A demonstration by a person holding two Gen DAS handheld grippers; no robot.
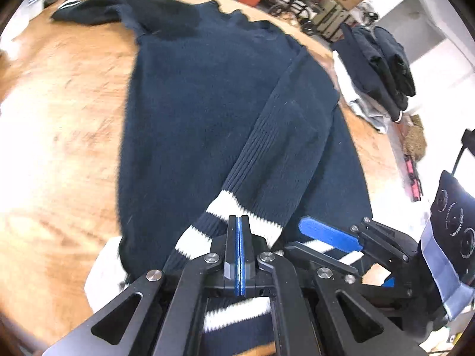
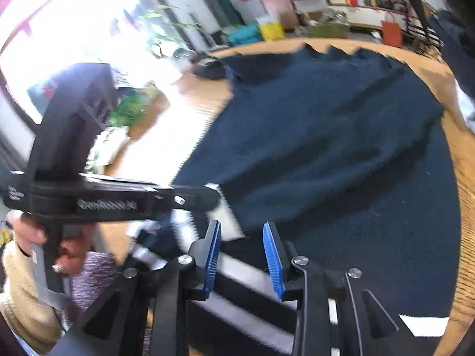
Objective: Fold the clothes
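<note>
A wooden tabletop [image 1: 59, 112] with a warm orange-brown grain and a curved far edge carries a dark navy knit sweater [image 1: 193, 103], spread flat across most of it. One sleeve [image 1: 267, 148], ribbed and ending in white bands, lies folded in over the sweater's body. The other sleeve [image 1: 89, 10], also white-banded at the cuff, stretches out along the tabletop's far edge. In the right wrist view the same sweater [image 2: 341, 148] covers the tabletop [image 2: 466, 207], bare wood showing beside it.
</note>
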